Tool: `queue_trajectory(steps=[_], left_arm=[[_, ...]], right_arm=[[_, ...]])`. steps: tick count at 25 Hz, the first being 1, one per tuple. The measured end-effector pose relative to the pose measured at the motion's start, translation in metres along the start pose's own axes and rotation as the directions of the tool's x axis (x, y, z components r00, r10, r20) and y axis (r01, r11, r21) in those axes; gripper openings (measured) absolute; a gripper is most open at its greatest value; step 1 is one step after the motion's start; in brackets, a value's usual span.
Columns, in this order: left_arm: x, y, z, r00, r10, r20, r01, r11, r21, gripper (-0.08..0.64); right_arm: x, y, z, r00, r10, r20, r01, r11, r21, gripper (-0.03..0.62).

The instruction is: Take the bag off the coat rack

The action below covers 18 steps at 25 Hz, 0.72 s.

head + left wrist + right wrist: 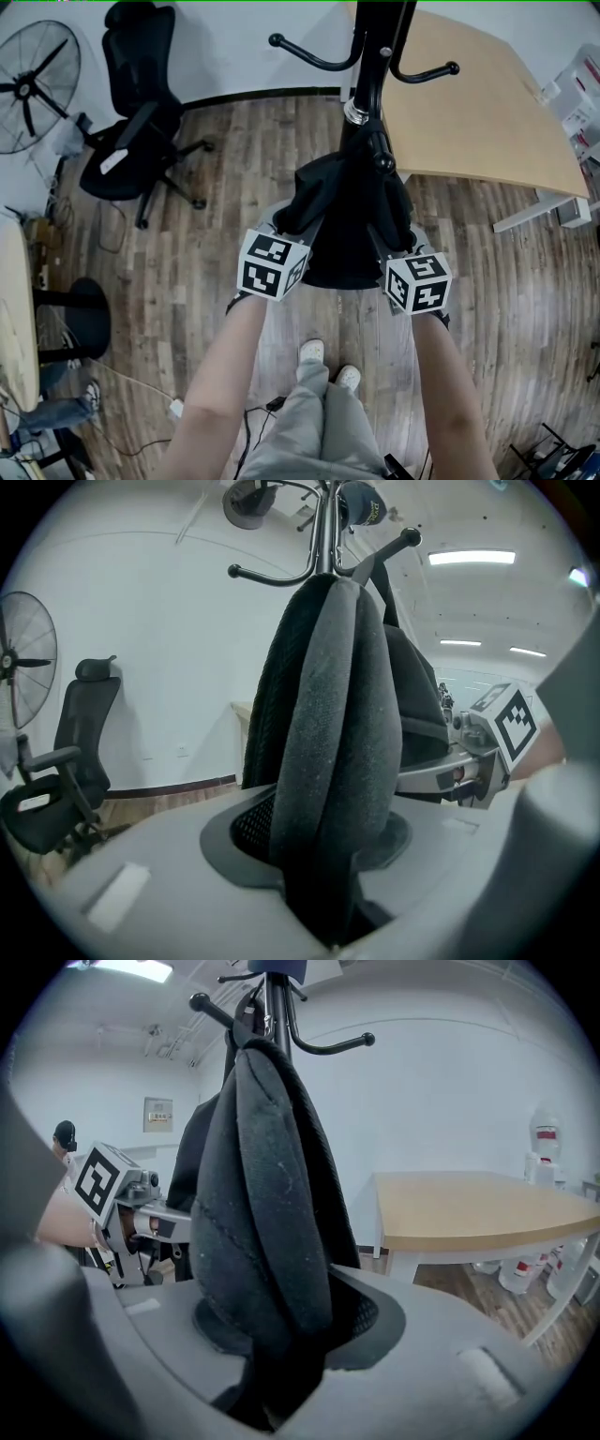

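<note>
Two grippers have hold of the bag, one to each side of the coat rack.

From the head view, your left gripper (289, 225) and right gripper (392, 242) flank the bag (347, 220), which hangs against the pole of the coat rack (361, 103), below its curved arms. Taking it from both sides of the pole looks sensible: the load should come up level instead of swinging round the rack.

Through the left gripper view, the jaws are clamped on a thick fold of the bag's dark fabric, and the fold fills the whole gap between them. Above, the bag narrows and runs up to a hook (394, 544) just beside the top of the pole, so it is not yet off the rack. Your other gripper shows beyond the bag, on the far side of the pole.

Through the right gripper view, it is the same story. The jaws are pinched on a bunched fold low on the bag, with nothing else between them. The fabric climbs to the hook (208, 1005) by the pole's top. A wooden table (478, 1208) stands near the rack on that side.

Both holds sit low on the bag, well under the hook. My guess is you will need to raise the bag until its top clears the hook's knobbed end before drawing it away from the rack.
</note>
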<state>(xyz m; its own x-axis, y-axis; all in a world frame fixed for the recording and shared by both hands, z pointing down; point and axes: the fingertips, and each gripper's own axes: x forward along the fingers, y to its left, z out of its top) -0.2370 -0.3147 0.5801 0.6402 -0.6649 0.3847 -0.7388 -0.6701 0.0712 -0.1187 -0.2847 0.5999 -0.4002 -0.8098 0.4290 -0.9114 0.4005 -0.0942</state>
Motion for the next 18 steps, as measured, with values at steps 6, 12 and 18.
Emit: queue_trajectory(steps=[6,12,18], left_arm=[[-0.015,-0.010,0.005,0.999,0.038,-0.007,-0.038,0.999,-0.009,0.100],[-0.034,-0.025,0.004,0.998,0.063,-0.008,-0.063,0.997,-0.049,0.078],[-0.058,-0.041,0.008,0.997,0.078,-0.002,-0.078,0.994,-0.075,0.074]], right_arm=[[-0.013,0.005,0.001,0.998,-0.028,-0.055,0.025,0.998,-0.051,0.081],[-0.031,0.016,0.000,0.996,-0.015,-0.091,0.008,0.997,-0.081,0.052],[-0.056,0.028,0.001,0.995,-0.005,-0.100,-0.003,0.997,-0.083,0.047]])
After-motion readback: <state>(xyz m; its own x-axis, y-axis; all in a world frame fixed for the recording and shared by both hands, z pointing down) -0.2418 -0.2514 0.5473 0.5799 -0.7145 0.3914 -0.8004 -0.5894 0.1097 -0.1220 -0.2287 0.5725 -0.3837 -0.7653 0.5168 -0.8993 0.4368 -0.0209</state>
